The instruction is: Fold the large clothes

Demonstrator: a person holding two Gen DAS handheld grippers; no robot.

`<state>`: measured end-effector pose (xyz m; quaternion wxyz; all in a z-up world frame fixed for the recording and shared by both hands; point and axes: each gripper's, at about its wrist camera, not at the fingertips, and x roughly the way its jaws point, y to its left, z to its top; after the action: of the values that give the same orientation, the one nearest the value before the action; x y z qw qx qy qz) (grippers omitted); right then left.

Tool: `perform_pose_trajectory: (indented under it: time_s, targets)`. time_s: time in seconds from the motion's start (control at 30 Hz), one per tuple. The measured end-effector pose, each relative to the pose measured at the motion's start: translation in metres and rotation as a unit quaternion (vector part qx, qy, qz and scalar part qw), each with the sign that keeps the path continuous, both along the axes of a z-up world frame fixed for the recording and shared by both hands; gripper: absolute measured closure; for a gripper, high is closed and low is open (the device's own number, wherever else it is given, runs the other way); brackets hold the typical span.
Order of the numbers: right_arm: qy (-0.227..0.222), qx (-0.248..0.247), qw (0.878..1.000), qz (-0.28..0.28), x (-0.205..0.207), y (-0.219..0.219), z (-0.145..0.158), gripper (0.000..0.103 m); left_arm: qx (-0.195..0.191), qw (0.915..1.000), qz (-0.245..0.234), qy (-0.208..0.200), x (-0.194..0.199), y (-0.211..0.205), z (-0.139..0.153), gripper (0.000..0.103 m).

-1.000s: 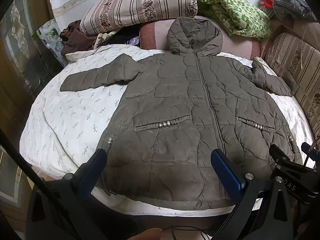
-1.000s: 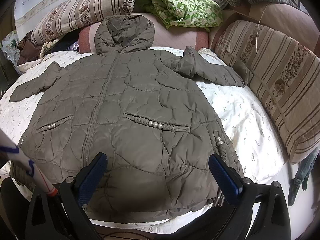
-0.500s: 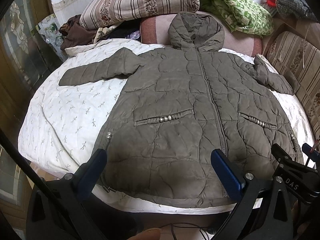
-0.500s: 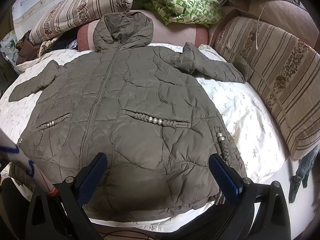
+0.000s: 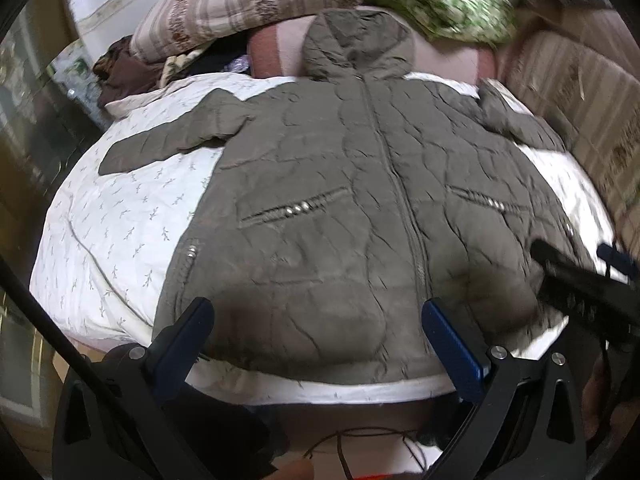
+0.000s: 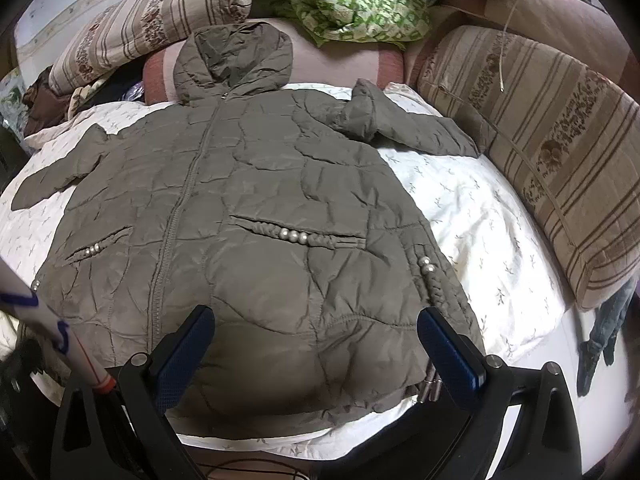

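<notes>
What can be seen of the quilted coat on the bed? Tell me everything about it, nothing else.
The coat is olive-grey, puffy and quilted, lying front-up and spread flat on the white leaf-print bedspread. Its centre zip is closed. The hood rests against a pink cushion. Two slanted pockets carry braided trim with pearl-like beads. One sleeve stretches out straight; the other is bent and bunched. The hem lies at the bed's near edge. Neither gripper touches it.

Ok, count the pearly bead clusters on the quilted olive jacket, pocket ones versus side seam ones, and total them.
Olive quilted hooded jacket, right wrist view:
Pocket bead clusters: 2
Side-seam bead clusters: 2
Total: 4
</notes>
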<state>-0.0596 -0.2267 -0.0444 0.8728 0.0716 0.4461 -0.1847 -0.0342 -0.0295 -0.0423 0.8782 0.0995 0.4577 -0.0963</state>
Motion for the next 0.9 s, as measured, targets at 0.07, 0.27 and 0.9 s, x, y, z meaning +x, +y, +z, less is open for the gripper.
perform_pose_trajectory:
  time_s: [0.07,0.27,0.9]
  targets:
    - [0.000,0.001,1.000,-0.004,-0.002,-0.002,0.001,0.000,-0.008,0.9998,-0.017,0.005,-0.008,-0.003,0.000,0.000]
    - [-0.004,0.001,1.000,-0.018,-0.007,-0.009,0.006,0.000,-0.026,0.9992,-0.030,0.011,-0.016,-0.002,0.004,0.000]
    - [-0.014,-0.005,1.000,-0.009,-0.012,0.005,0.019,0.000,-0.095,0.9948,-0.010,-0.035,-0.016,0.026,0.032,0.000]
